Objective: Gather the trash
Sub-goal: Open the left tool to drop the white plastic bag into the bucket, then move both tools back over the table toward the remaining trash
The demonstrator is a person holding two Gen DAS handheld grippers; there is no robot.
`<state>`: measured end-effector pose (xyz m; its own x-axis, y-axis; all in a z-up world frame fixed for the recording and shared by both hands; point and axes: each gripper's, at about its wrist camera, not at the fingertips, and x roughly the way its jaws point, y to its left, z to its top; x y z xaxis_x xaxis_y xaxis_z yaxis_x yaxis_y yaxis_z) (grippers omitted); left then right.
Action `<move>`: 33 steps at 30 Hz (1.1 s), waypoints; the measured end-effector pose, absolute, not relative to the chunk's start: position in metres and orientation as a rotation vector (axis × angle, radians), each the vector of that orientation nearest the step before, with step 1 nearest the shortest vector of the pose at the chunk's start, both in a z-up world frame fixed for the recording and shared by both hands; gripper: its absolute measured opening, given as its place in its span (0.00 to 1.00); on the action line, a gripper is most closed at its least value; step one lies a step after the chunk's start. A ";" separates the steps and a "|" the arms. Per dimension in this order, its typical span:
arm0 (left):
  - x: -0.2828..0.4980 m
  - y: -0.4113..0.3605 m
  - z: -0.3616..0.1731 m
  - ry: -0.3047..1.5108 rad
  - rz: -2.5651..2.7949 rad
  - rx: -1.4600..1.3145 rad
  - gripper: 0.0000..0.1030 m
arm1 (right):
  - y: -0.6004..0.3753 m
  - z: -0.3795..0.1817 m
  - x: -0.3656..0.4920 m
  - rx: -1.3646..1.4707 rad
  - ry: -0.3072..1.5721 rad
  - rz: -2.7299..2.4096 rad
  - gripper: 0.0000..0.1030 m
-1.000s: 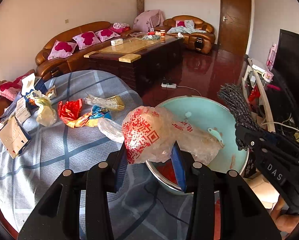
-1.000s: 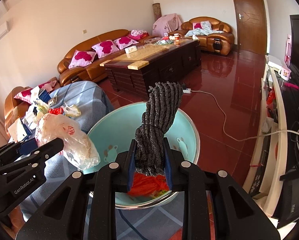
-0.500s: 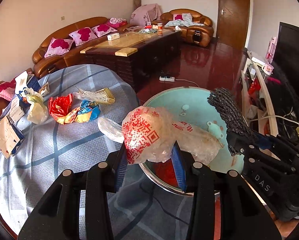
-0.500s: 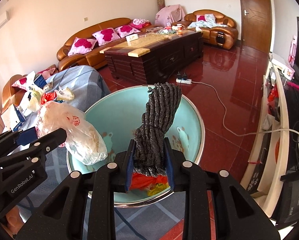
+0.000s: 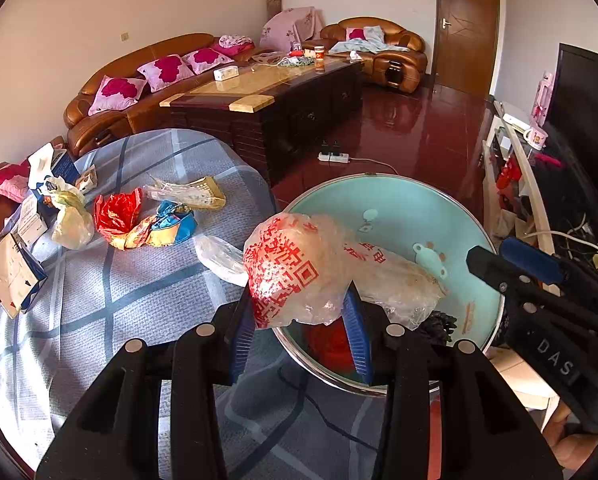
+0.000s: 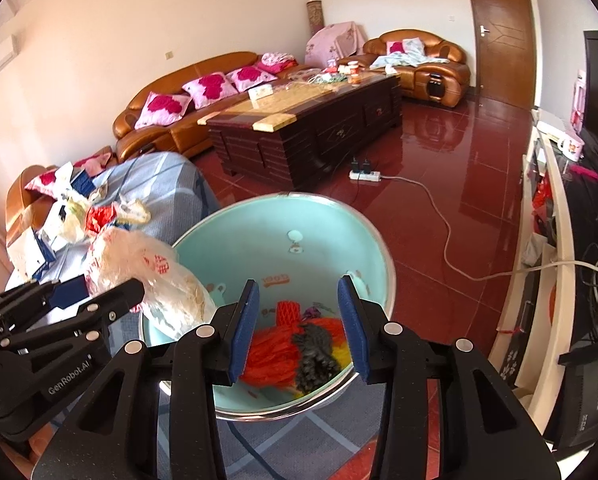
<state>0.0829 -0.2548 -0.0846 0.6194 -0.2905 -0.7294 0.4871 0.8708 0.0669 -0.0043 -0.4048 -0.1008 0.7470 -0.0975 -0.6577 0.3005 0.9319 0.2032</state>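
My left gripper (image 5: 299,320) is shut on a crumpled clear plastic bag with red print (image 5: 299,268) and holds it over the near rim of a large teal basin (image 5: 411,216). My right gripper (image 6: 299,320) is open and empty above the basin (image 6: 259,240). A dark knitted piece (image 6: 315,352) lies in the basin on red netting (image 6: 275,352). On the checked cloth table (image 5: 99,300) lie a red wrapper (image 5: 117,212), a blue-orange wrapper (image 5: 171,228), a yellow packet (image 5: 195,196) and a clear bag (image 5: 219,256).
Boxes and a paper bag (image 5: 11,276) crowd the table's left edge. A dark coffee table (image 5: 275,100) and brown sofas (image 5: 139,80) stand behind. A TV stand (image 5: 527,184) with cables is at right. A power strip (image 6: 363,176) lies on the red floor.
My right gripper opened and the dark knitted piece dropped into the basin. My left gripper still holds the printed bag, now over the basin's rim.
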 end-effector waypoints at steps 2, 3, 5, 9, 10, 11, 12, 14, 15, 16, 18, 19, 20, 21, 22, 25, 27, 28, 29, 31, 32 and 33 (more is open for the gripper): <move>0.083 -0.256 -0.085 0.783 -0.457 0.274 0.40 | -0.409 -0.099 -0.007 0.317 0.684 -0.237 0.40; 0.083 -0.257 -0.085 0.782 -0.459 0.275 0.41 | -0.410 -0.098 -0.007 0.320 0.682 -0.241 0.40; 0.083 -0.261 -0.084 0.780 -0.467 0.277 0.44 | -0.414 -0.097 -0.009 0.330 0.677 -0.255 0.40; 0.080 -0.264 -0.081 0.759 -0.469 0.277 0.65 | -0.419 -0.098 -0.011 0.350 0.673 -0.270 0.40; 0.079 -0.263 -0.080 0.754 -0.471 0.278 0.65 | -0.420 -0.097 -0.011 0.353 0.672 -0.273 0.40; 0.077 -0.264 -0.080 0.752 -0.472 0.278 0.67 | -0.420 -0.097 -0.011 0.355 0.671 -0.275 0.40; 0.077 -0.264 -0.079 0.751 -0.470 0.275 0.69 | -0.421 -0.097 -0.012 0.358 0.669 -0.276 0.40; 0.078 -0.261 -0.077 0.749 -0.460 0.266 0.74 | -0.421 -0.096 -0.012 0.362 0.664 -0.278 0.40; 0.078 -0.259 -0.076 0.749 -0.455 0.259 0.77 | -0.420 -0.096 -0.012 0.362 0.662 -0.279 0.40; 0.078 -0.259 -0.076 0.750 -0.453 0.255 0.78 | -0.420 -0.095 -0.013 0.363 0.657 -0.280 0.40; 0.078 -0.256 -0.074 0.751 -0.447 0.247 0.79 | -0.420 -0.093 -0.014 0.365 0.649 -0.282 0.40; 0.079 -0.254 -0.073 0.751 -0.444 0.244 0.79 | -0.420 -0.093 -0.014 0.365 0.647 -0.282 0.40; 0.078 -0.254 -0.073 0.750 -0.441 0.242 0.80 | -0.419 -0.091 -0.015 0.366 0.644 -0.282 0.40; 0.078 -0.253 -0.072 0.749 -0.438 0.239 0.81 | -0.419 -0.090 -0.016 0.368 0.639 -0.281 0.40; 0.077 -0.251 -0.071 0.749 -0.436 0.236 0.81 | -0.418 -0.089 -0.016 0.368 0.637 -0.280 0.40; 0.076 -0.246 -0.070 0.745 -0.425 0.235 0.82 | -0.414 -0.085 -0.016 0.358 0.627 -0.272 0.40; 0.076 -0.241 -0.070 0.743 -0.412 0.237 0.82 | -0.410 -0.084 -0.015 0.353 0.626 -0.266 0.40; 0.076 -0.238 -0.070 0.743 -0.405 0.236 0.82 | -0.408 -0.084 -0.014 0.350 0.628 -0.262 0.40; 0.077 -0.234 -0.070 0.744 -0.396 0.234 0.82 | -0.406 -0.084 -0.014 0.346 0.629 -0.260 0.40; 0.078 -0.227 -0.071 0.751 -0.380 0.226 0.82 | -0.404 -0.084 -0.012 0.343 0.634 -0.259 0.40; 0.080 -0.222 -0.072 0.756 -0.371 0.220 0.82 | -0.402 -0.085 -0.011 0.344 0.637 -0.259 0.40; 0.081 -0.218 -0.072 0.760 -0.364 0.215 0.82 | -0.401 -0.084 -0.010 0.345 0.640 -0.258 0.40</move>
